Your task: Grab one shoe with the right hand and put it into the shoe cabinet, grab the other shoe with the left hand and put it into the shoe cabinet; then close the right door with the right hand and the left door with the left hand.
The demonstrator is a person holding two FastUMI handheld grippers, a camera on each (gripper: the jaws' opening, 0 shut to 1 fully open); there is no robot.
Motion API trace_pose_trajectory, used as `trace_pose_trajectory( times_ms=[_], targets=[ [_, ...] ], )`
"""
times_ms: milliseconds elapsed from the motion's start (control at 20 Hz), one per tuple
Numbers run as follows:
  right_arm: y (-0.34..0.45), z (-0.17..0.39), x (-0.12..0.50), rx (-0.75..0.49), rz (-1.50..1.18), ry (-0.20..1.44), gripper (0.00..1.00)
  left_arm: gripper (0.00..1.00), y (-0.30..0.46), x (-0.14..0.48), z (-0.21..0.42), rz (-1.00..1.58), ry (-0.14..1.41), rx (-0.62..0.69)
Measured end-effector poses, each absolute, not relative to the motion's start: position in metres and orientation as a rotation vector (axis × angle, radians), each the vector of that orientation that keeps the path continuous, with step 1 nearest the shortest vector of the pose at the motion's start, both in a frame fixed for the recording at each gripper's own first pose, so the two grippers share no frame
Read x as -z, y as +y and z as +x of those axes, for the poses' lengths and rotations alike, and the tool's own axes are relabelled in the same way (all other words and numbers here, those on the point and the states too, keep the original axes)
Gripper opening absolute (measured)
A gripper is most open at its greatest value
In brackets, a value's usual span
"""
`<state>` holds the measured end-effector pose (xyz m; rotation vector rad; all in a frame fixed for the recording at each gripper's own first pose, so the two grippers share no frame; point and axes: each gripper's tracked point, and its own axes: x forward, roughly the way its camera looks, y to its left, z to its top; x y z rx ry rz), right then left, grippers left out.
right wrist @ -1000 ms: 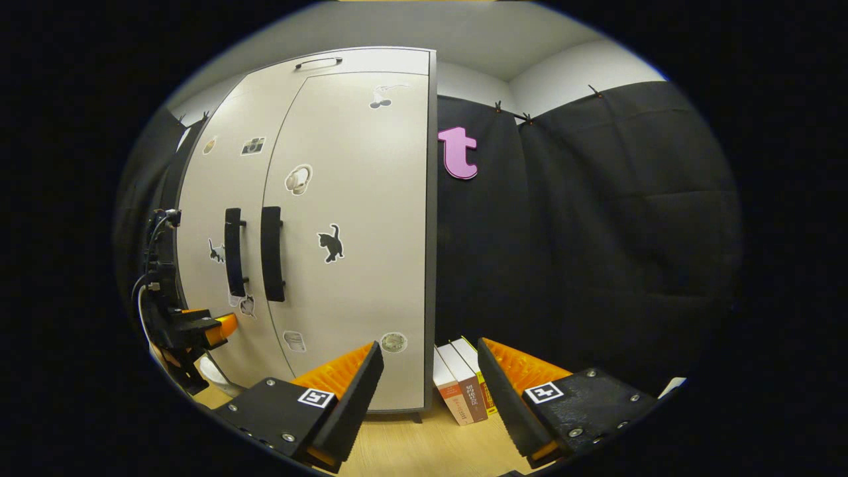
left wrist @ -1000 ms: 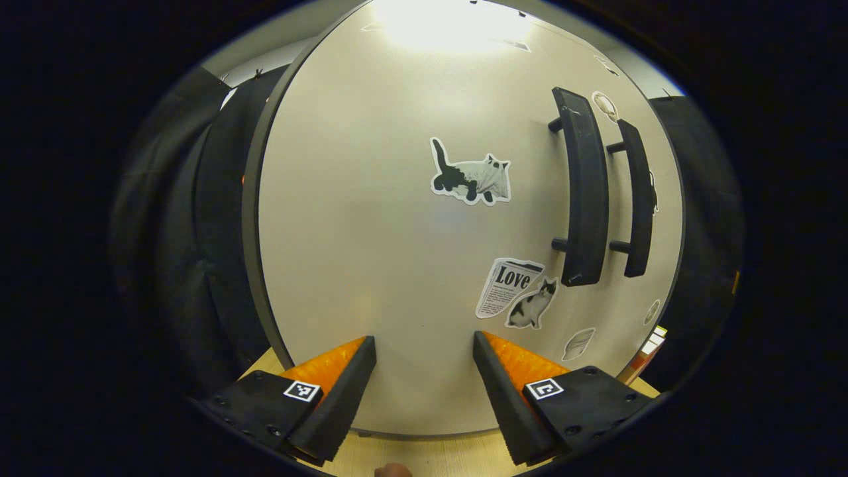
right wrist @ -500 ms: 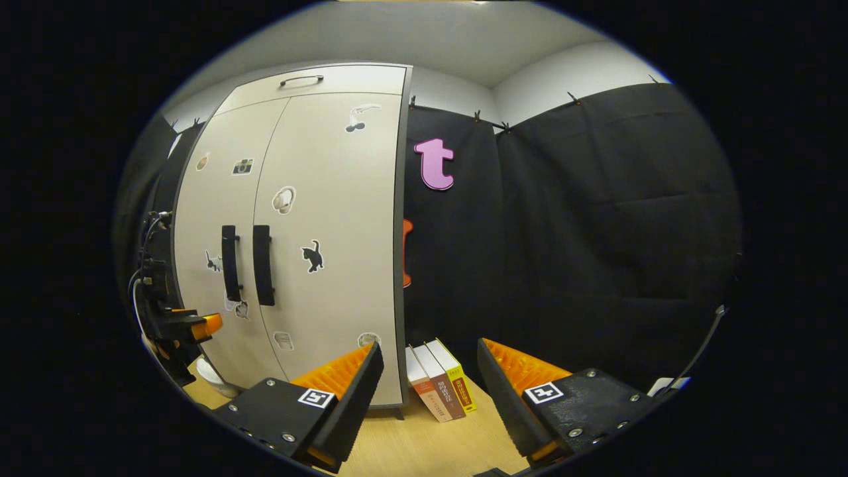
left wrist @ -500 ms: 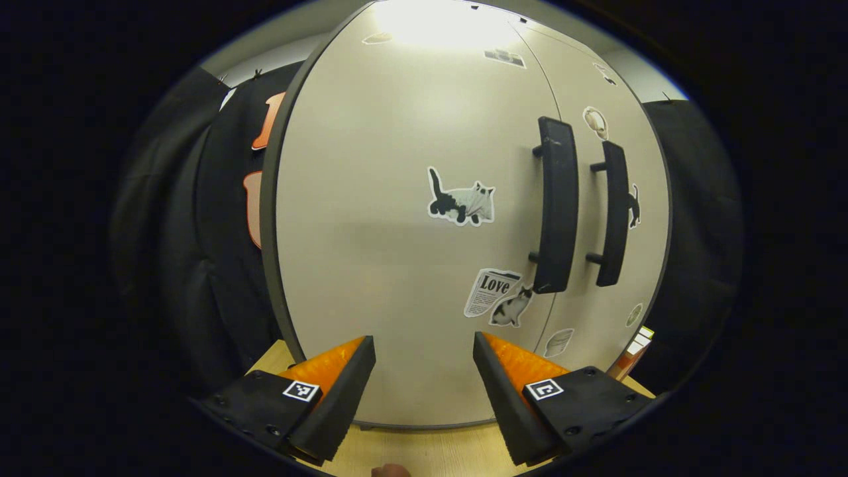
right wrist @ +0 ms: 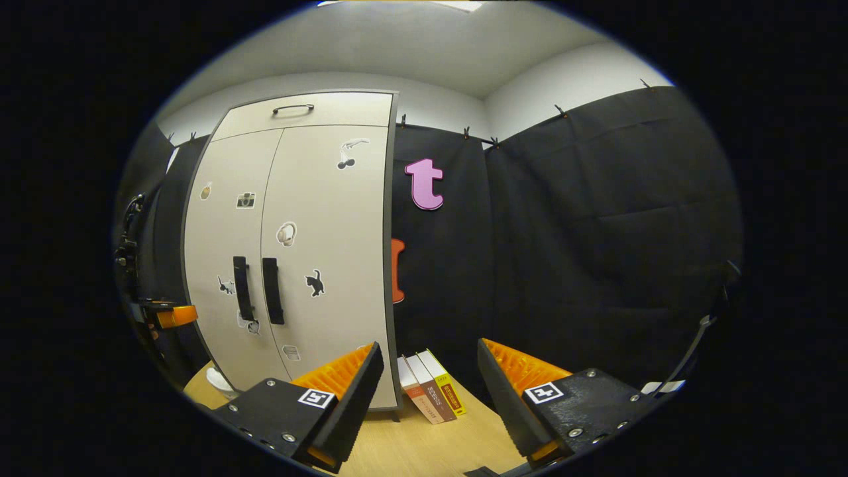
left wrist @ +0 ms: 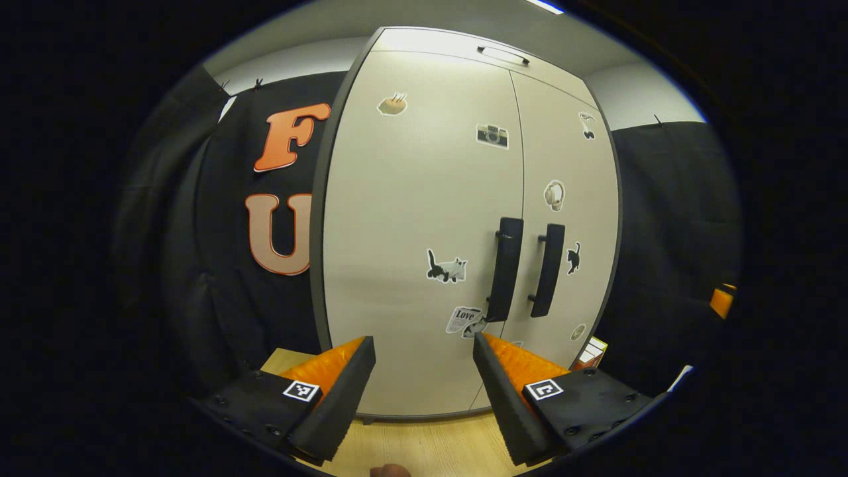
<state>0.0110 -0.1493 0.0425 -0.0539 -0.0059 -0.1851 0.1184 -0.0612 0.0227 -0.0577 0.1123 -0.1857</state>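
The pale shoe cabinet (left wrist: 424, 218) stands straight ahead in the left gripper view with both doors shut and flush. Its two dark vertical handles (left wrist: 505, 268) sit side by side near the middle seam. My left gripper (left wrist: 423, 341) is open, holds nothing, and hangs well back from the left door. In the right gripper view the cabinet (right wrist: 318, 225) is off to the left, its handles (right wrist: 271, 290) close together. My right gripper (right wrist: 429, 346) is open and holds nothing, pointing at the black cloth beside the cabinet. The left gripper (right wrist: 169, 316) shows at the far left edge.
Three books (right wrist: 430, 394) lean beside the cabinet's right foot on the wooden floor (right wrist: 457, 444). A small white object (right wrist: 215, 381) lies on the floor at the cabinet's left foot. Black cloth walls close in on both sides. A drawer handle (right wrist: 293, 108) tops the cabinet.
Both grippers have drawn back from the cabinet, which now looks smaller and shows whole in each view. The doors stay shut. Both grippers stay open.
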Motion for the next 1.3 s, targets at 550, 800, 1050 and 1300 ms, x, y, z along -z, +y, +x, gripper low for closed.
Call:
trace_pose_trajectory(
  times_ms=[550,800,1050,1300],
  targets=[
    [-0.137,-0.007,-0.062,0.168,-0.069,-0.043,0.89,0.97,-0.030,-0.071,0.092,-0.068,0.039,0.161],
    [-0.134,-0.006,-0.064,0.156,-0.065,-0.047,0.89,0.97,-0.024,-0.077,0.086,-0.073,0.030,0.158],
    [-0.131,-0.005,-0.062,0.147,-0.061,-0.044,0.89,0.97,-0.020,-0.085,0.083,-0.075,0.018,0.151],
    [-0.131,-0.004,-0.062,0.146,-0.061,-0.043,0.89,0.95,-0.019,-0.094,0.080,-0.079,0.002,0.154]
  ],
)
